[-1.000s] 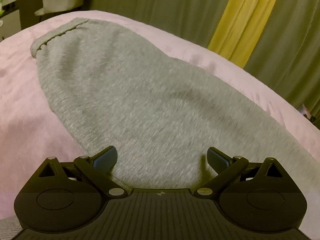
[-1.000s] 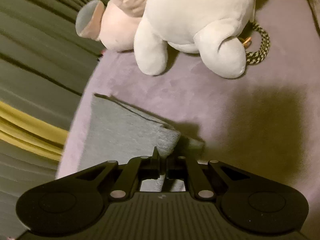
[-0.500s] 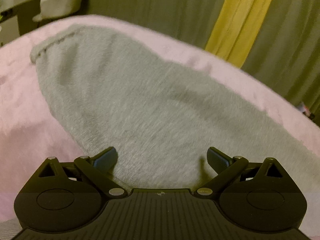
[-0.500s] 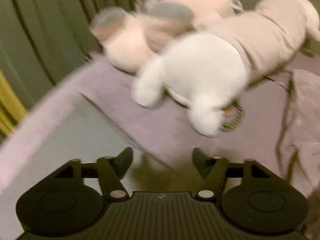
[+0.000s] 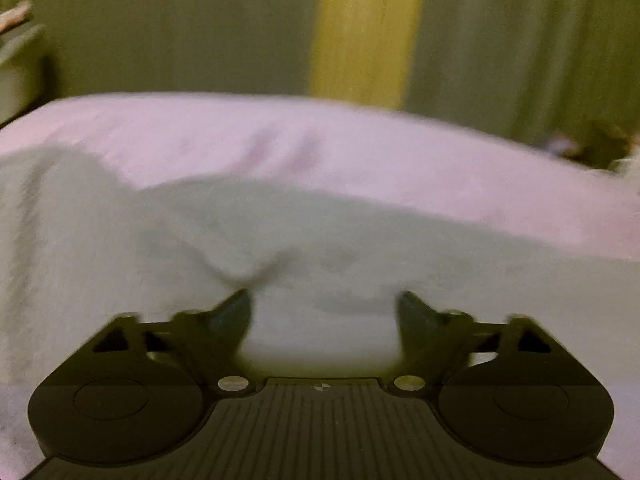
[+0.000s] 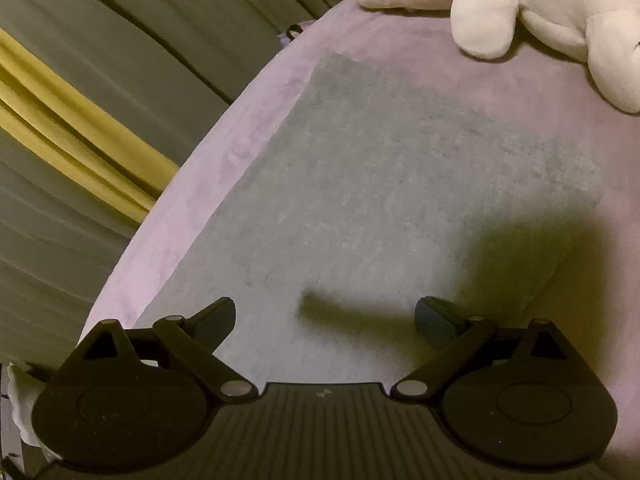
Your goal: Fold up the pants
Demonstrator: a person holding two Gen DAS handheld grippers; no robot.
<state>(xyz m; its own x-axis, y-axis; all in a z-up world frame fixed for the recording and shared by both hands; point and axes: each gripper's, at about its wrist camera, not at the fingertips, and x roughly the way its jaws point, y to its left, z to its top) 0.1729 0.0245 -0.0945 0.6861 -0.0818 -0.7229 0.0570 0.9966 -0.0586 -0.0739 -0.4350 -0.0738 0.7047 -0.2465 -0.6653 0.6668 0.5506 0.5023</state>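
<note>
Here the grey pants (image 6: 400,184) lay flat on the pink bed cover (image 6: 256,128), near the plush toys (image 6: 540,8). The right gripper (image 6: 324,316) was opening wide over them, empty. The left gripper (image 5: 324,308) was closing above blurred grey cloth, pinching nothing.

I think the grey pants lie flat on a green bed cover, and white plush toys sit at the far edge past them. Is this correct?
Not quite: the bed cover is pink-lilac, not green. The right wrist view shows it clearly; the green is only the curtain beside the bed. The rest holds: the grey pants lie flat on it, and white plush toys sit at the far edge past them.
</note>
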